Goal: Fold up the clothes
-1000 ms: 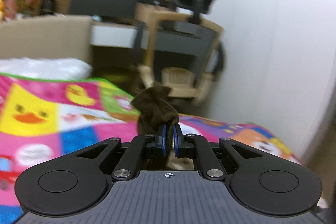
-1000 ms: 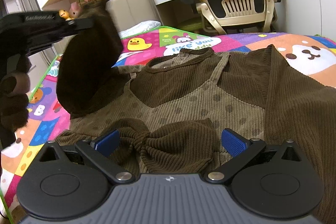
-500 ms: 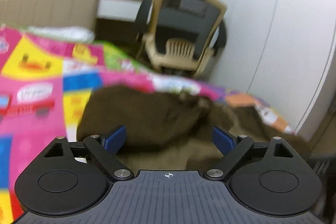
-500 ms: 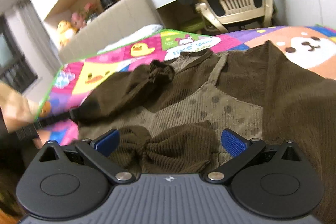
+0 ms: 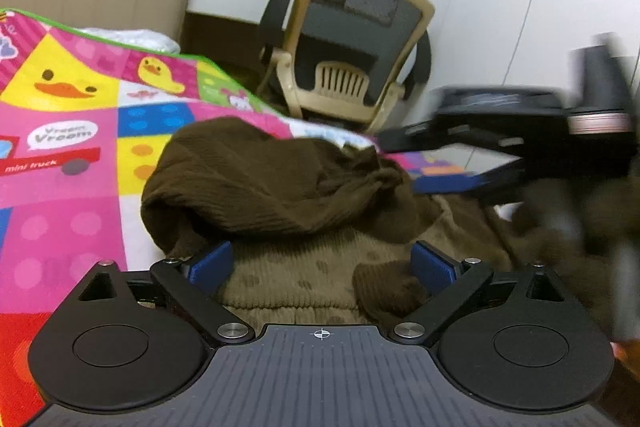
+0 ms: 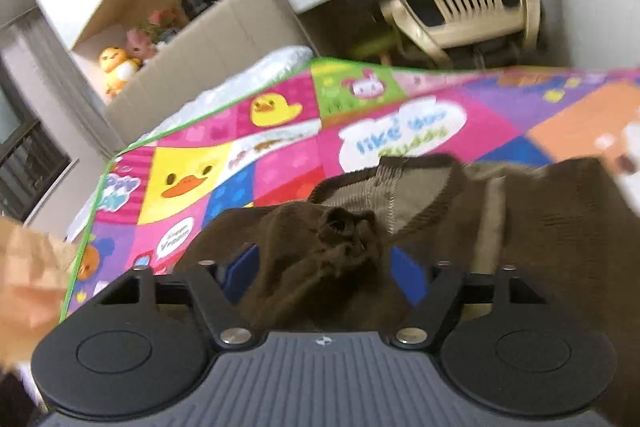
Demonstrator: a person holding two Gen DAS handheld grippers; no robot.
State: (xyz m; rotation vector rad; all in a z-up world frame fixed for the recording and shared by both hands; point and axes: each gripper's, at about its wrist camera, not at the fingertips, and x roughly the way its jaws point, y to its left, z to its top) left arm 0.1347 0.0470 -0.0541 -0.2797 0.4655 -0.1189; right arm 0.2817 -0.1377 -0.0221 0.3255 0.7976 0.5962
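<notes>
- Left gripper (image 5: 322, 263) has let go, jaws wide; the sleeve (image 5: 256, 183) now lies across the top (image 5: 288, 267) on the mat (image 5: 72, 131).
- Right gripper (image 6: 318, 273), jaws spread, has moved over that sleeve's cuff (image 6: 344, 231); one sleeve looks folded in.

Black left tool (image 5: 322, 267), blue pads (image 5: 210, 265), silver screws, ribbed grey housing

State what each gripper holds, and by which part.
Nothing: left gripper and right gripper are both open above the brown garment.
</notes>
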